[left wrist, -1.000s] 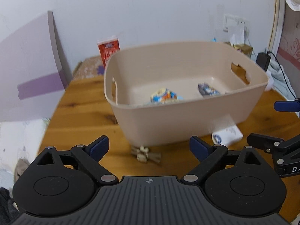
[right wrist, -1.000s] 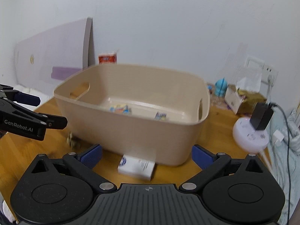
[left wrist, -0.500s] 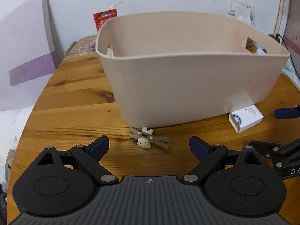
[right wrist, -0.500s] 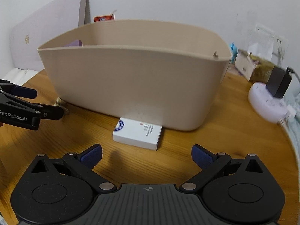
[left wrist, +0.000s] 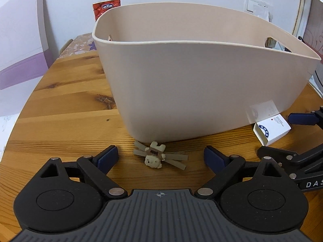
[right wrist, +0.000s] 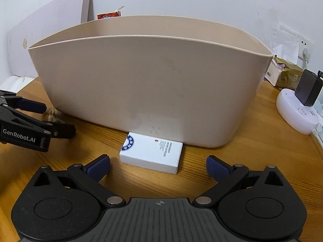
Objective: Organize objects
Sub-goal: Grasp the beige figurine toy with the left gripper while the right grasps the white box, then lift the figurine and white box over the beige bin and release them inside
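Knotty wood table point(left wrist: 66, 100); smooth beige bin point(left wrist: 201, 80); white box point(right wrist: 151, 155).

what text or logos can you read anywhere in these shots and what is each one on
"GenRobot.AI": side of the left gripper, seen from the right wrist.
"DAS", cut off by the frame edge: side of the right gripper, seen from the left wrist.
White box: blue round logo and small print, too small to read.
Red carton: white characters, too blurred to read.

Bin point(left wrist: 201, 90) interior hidden behind its near wall; small print on white box point(right wrist: 153, 155) unreadable.
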The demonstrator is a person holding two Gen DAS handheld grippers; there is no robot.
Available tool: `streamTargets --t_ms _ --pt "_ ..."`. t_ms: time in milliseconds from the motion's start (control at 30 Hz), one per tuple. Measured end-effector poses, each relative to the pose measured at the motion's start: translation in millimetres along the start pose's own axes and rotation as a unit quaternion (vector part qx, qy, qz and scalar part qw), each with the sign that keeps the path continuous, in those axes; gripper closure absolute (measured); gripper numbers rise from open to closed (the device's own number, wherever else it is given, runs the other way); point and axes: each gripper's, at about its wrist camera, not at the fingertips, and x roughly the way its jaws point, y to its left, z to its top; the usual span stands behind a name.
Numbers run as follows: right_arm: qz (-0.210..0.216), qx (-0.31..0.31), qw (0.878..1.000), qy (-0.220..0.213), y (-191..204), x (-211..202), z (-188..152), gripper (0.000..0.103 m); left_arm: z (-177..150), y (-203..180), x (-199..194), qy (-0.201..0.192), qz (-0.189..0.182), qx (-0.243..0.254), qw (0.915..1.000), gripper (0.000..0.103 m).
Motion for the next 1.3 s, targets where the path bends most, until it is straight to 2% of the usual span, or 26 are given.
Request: streamTargets --t_ms 100,133,200,233,267,300,367,900,1300 --pt "-0.002 0.004 1.0 -0.004 1.3 0.3 -1.0 0.001 -3.6 0.4 -2.3 -0.007 -0.005 0.004 1.0 0.017" --pt "0.0 0.006 1.0 -0.006 1.5 -0.2 -1.2 0.005 -4.2 -0.1 -3.4 -0.008 -0.009 0.008 0.9999 0.019" --pt "-0.003 0.009 1.0 -0.01 1.9 -1.9 -1.2 0.013 -3.7 -1.4 -5.2 -0.009 -0.015 0.014 0.9997 0.03" --pt "-0.004 0.01 1.0 -0.011 2.3 -3.0 -1.2 0.021 -3.1 -2.3 -6.2 -0.009 -0.015 0.017 0.9997 0.034" --pt "-0.004 0.01 1.0 -0.012 1.6 -3.6 -1.7 0.028 -2.3 -2.9 -7.6 -0.008 -0.019 0.019 0.9996 0.042" --pt "-0.003 0.01 1.0 -0.013 2.4 -5.0 -2.2 0.031 -1.8 -3.7 -8.7 -0.007 -0.019 0.021 0.9996 0.045" --pt "-0.001 0.007 1.0 -0.015 2.8 -7.3 -1.7 0.044 -0.2 -4.2 -9.5 -0.003 -0.018 0.022 0.9996 0.045" --pt "0.02 0.0 1.0 -0.003 -0.7 -33.1 -15.3 0.044 -20.2 -15.0 -33.8 0.0 -0.025 0.029 0.9993 0.046" --pt "0.019 -0.006 0.999 -0.035 -11.7 -82.2 -20.6 0.044 -17.0 -26.2 -76.8 -0.033 -0.026 0.042 0.9983 0.046"
